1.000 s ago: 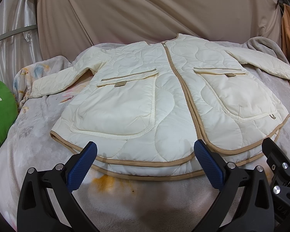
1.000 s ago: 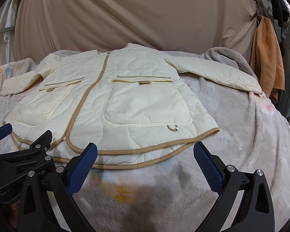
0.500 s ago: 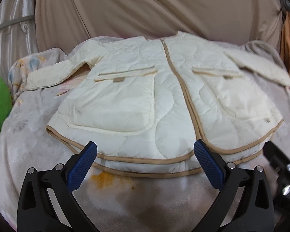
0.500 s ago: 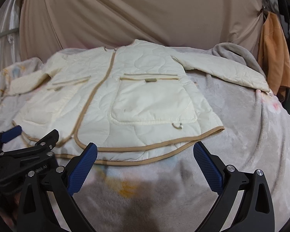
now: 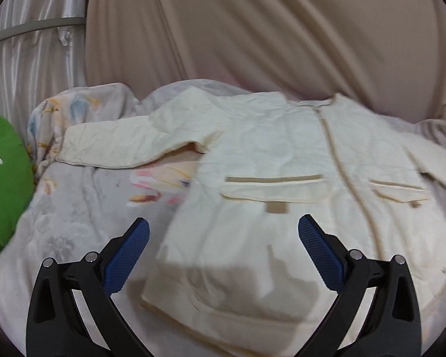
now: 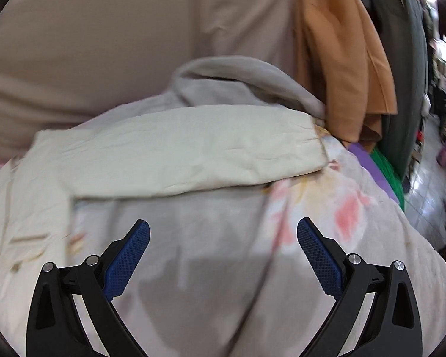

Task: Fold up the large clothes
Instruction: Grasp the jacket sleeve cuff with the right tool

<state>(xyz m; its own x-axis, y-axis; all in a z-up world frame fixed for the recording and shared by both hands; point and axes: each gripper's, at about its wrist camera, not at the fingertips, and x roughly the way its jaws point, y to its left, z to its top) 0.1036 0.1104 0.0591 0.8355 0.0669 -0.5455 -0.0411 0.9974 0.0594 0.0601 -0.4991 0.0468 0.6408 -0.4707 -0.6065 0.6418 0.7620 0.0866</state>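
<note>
The left hand-held gripper (image 5: 223,248), spread and empty, had swung from the hem toward the one cream quilted jacket's (image 5: 282,160) left sleeve (image 5: 128,145) on the bed (image 5: 83,208). The right hand-held gripper (image 6: 223,250), likewise spread, now faced the second sleeve (image 6: 193,148), suggesting sleeve folds come first.

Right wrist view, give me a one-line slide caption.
Open right gripper hovers over the blanket, facing the cream jacket's outstretched sleeve.

A green cushion (image 5: 6,184) sits at nine o'clock on the floral blanket (image 5: 83,208). A tan curtain (image 5: 252,35) hangs behind at twelve. An orange garment (image 6: 342,59) hangs at two o'clock.
</note>
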